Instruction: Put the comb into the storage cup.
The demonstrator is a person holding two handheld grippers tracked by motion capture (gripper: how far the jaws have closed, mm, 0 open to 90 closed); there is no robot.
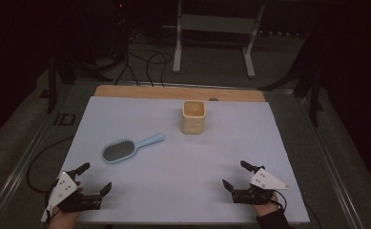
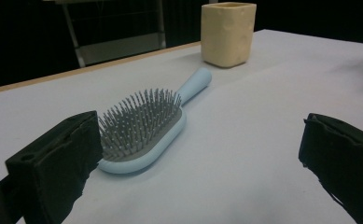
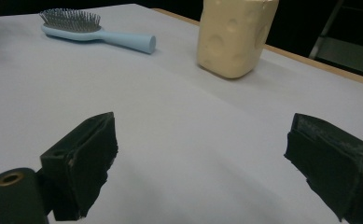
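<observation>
The blue hairbrush (image 1: 126,149) lies bristles up on the bench (image 1: 173,191), near the left gripper (image 1: 95,177), whose fingers are spread and empty. The right gripper (image 1: 234,174) is equally spread. Grasping the slim handle seems safest.

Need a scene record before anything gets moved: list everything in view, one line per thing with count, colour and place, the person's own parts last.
hairbrush: one, light blue with grey bristles, lying bristles up left of centre on the sheet, handle toward the cup
cup: one, pale yellow, squarish, upright at the far middle of the sheet
sheet: one, white, covering most of the table
table: one, wooden edge showing at the far side
metal stand: one, light grey, on the floor beyond the table
cables: several, black, on the floor behind
left gripper: one, black, near left corner, jaws open, holding nothing
right gripper: one, black, near right, jaws open, holding nothing
</observation>
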